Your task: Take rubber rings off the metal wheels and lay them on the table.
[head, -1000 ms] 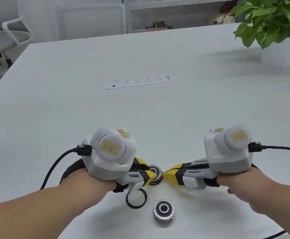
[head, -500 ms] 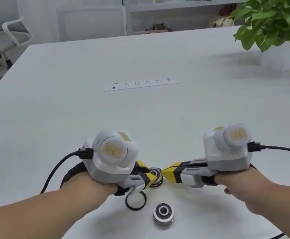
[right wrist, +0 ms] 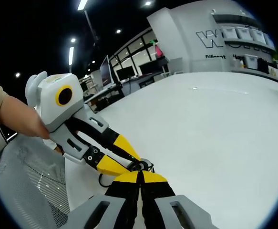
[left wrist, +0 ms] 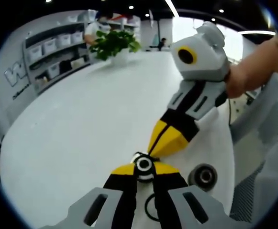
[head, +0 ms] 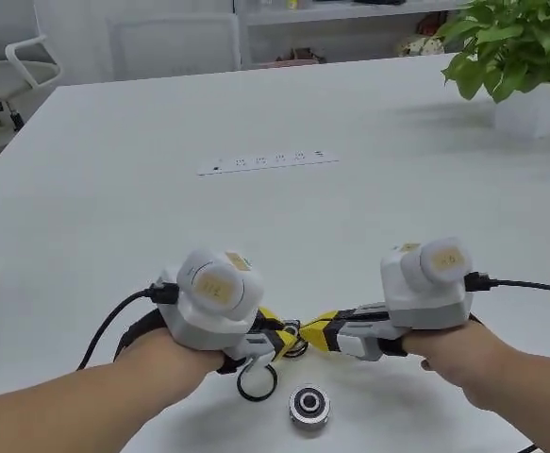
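Observation:
My left gripper (head: 287, 334) (left wrist: 143, 168) is shut on a small metal wheel (head: 293, 332) (left wrist: 143, 163), held just above the white table (head: 369, 217). My right gripper (head: 306, 329) (right wrist: 139, 174) comes in from the right. Its yellow jaws are pressed together at the wheel's rim (right wrist: 145, 165), on its black rubber ring. In the left gripper view the right gripper (left wrist: 152, 150) touches the wheel from above. A loose black rubber ring (head: 256, 382) (left wrist: 150, 211) lies on the table under my left hand. A second metal wheel (head: 309, 405) (left wrist: 204, 176) lies beside it.
A white power strip (head: 267, 159) lies flat mid-table. A potted plant (head: 515, 57) stands at the far right corner, and an office chair (head: 10, 66) at the far left. Black cables (head: 114, 316) trail from both grippers.
The two grippers have closed in on each other a little. The right jaw tips now meet the wheel held by the left. The loose ring and second wheel have not moved.

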`<state>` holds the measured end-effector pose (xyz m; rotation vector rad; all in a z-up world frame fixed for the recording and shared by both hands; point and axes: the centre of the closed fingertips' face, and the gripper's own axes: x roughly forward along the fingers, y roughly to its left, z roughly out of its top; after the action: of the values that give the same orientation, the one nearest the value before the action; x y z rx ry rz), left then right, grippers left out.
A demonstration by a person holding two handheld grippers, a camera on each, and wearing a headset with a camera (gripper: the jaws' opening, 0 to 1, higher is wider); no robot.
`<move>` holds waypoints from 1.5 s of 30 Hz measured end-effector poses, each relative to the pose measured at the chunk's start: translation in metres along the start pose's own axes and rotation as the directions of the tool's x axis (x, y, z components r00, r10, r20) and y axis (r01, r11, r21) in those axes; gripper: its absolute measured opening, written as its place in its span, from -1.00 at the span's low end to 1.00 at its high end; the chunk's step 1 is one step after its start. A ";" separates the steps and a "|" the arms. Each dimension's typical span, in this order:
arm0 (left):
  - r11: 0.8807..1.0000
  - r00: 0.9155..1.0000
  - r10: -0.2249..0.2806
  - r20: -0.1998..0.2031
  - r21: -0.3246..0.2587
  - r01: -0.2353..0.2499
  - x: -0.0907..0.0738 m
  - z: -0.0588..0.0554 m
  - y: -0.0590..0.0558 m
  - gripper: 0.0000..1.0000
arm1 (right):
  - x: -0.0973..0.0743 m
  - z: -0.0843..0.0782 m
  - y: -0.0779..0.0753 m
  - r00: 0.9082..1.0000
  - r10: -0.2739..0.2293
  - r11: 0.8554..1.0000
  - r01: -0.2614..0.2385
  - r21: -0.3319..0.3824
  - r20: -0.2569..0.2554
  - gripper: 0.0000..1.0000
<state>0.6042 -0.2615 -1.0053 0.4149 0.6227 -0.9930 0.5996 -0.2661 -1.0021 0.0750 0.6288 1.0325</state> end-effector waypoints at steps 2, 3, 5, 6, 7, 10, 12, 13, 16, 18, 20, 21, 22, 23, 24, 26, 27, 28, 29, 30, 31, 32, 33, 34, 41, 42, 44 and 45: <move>1.000 1.000 -0.003 0.001 0.001 0.003 0.000 0.000 0.000 -0.76 | 0.000 0.000 0.001 1.000 0.004 1.000 -0.004 0.006 0.002 -1.00; 1.000 1.000 -0.005 0.000 0.002 0.005 0.000 0.000 0.000 -0.76 | 0.000 0.000 0.001 1.000 0.006 1.000 -0.006 0.006 0.002 -1.00; 1.000 1.000 -0.006 0.000 0.005 0.006 0.000 0.000 -0.001 -0.76 | 0.001 0.002 0.004 1.000 0.023 0.999 -0.024 0.022 0.013 -1.00; 1.000 1.000 -0.008 0.000 0.006 0.008 0.000 0.000 -0.001 -0.76 | 0.001 0.002 0.005 0.999 0.029 0.999 -0.029 0.026 0.018 -1.00; 1.000 1.000 -0.007 -0.001 0.007 0.007 0.000 0.000 -0.001 -0.76 | 0.001 0.005 0.018 0.995 0.091 0.994 -0.093 0.050 0.035 -1.00; 1.000 1.000 -0.007 0.001 0.005 0.007 0.000 -0.001 -0.001 -0.76 | 0.000 0.010 0.015 0.994 0.088 0.993 -0.092 0.069 0.059 -1.00; 1.000 1.000 -0.008 0.003 0.005 0.008 0.001 0.000 -0.001 -0.76 | 0.000 0.009 0.015 0.995 0.086 0.994 -0.089 0.056 0.055 -1.00; 1.000 1.000 -0.008 0.003 0.005 0.008 0.001 0.000 0.000 -0.76 | 0.000 0.009 0.016 0.995 0.084 0.995 -0.087 0.052 0.054 -1.00; 1.000 1.000 -0.005 0.003 0.012 0.005 0.001 0.001 -0.001 -0.75 | -0.001 0.009 0.014 0.996 0.070 0.997 -0.072 0.042 0.055 -1.00; 0.999 1.000 -0.008 0.000 0.031 0.008 0.001 0.001 -0.001 -0.73 | -0.002 0.008 0.011 0.997 0.059 0.997 -0.061 0.047 0.052 -1.00; 0.999 1.000 -0.013 -0.005 0.033 0.013 0.000 0.000 -0.002 -0.73 | -0.004 0.007 0.008 0.997 0.054 0.996 -0.058 0.067 0.053 -1.00; 0.999 1.000 -0.015 -0.010 0.041 0.015 0.000 0.000 -0.002 -0.73 | -0.004 0.007 0.008 0.997 0.052 0.996 -0.055 0.070 0.052 -1.00; 0.999 1.000 -0.016 -0.011 0.046 0.017 -0.001 0.000 -0.003 -0.72 | -0.005 0.006 0.008 0.997 0.049 0.996 -0.053 0.068 0.051 -1.00; 0.999 1.000 -0.019 -0.012 0.048 0.020 -0.002 0.000 -0.003 -0.70 | -0.005 0.007 0.008 0.997 0.049 0.996 -0.052 0.067 0.053 -1.00; 0.998 0.999 -0.038 -0.011 0.043 0.039 -0.003 0.001 -0.005 -0.65 | -0.006 0.007 0.008 0.997 0.049 0.996 -0.052 0.068 0.054 -1.00; 0.997 0.999 -0.053 -0.007 0.052 0.054 -0.007 0.002 -0.008 -0.60 | -0.007 0.008 0.009 0.997 0.050 0.996 -0.053 0.067 0.056 -1.00; 0.996 0.998 -0.060 -0.006 0.058 0.061 -0.008 0.002 -0.009 -0.59 | -0.007 0.009 0.009 0.997 0.051 0.996 -0.055 0.067 0.058 -1.00; 0.995 0.998 -0.064 -0.004 0.070 0.065 -0.011 0.003 -0.010 -0.55 | -0.007 0.010 0.010 0.997 0.053 0.996 -0.057 0.070 0.062 -1.00; 0.995 0.998 -0.065 -0.002 0.077 0.065 -0.012 0.003 -0.010 -0.52 | -0.008 0.012 0.010 0.996 0.055 0.995 -0.060 0.075 0.066 -1.00; 0.994 0.997 -0.076 0.001 0.080 0.075 -0.016 0.004 -0.013 -0.50 | -0.008 0.012 0.011 0.996 0.056 0.995 -0.061 0.075 0.066 -1.00; 0.994 0.997 -0.080 0.004 0.079 0.079 -0.018 0.004 -0.013 -0.50 | -0.008 0.014 0.011 0.996 0.058 0.995 -0.063 0.073 0.070 -1.00; 0.994 0.997 -0.079 0.009 0.081 0.078 -0.022 0.004 -0.014 -0.48 | -0.009 0.015 0.012 0.996 0.059 0.995 -0.065 0.075 0.074 -1.00; 0.994 0.997 -0.079 0.011 0.082 0.078 -0.023 0.005 -0.013 -0.47 | -0.010 0.017 0.013 0.995 0.062 0.995 -0.068 0.079 0.080 -1.00; 0.994 0.996 -0.082 0.020 0.080 0.080 -0.027 0.006 -0.014 -0.45 | -0.010 0.018 0.013 0.994 0.064 0.994 -0.071 0.081 0.084 -1.00; 0.995 0.993 -0.092 0.080 0.048 0.088 -0.051 0.014 -0.013 -0.29 | -0.013 0.027 0.017 0.992 0.079 0.993 -0.087 0.081 0.097 -1.00; 0.995 0.992 -0.094 0.079 0.047 0.090 -0.053 0.014 -0.014 -0.25 | -0.014 0.028 0.019 0.992 0.086 0.992 -0.094 0.081 0.096 -1.00; 0.995 0.992 -0.095 0.084 0.044 0.092 -0.061 0.012 -0.014 -0.18 | -0.014 0.028 0.022 0.991 0.093 0.992 -0.101 0.080 0.094 -1.00; 0.995 0.992 -0.094 0.089 0.039 0.091 -0.065 0.011 -0.014 -0.16 | -0.015 0.028 0.022 0.991 0.096 0.991 -0.104 0.080 0.093 -1.00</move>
<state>0.5693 -0.2331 -0.9545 0.3722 0.5468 -1.1066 0.5917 -0.2599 -0.9648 0.2275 0.5919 1.0931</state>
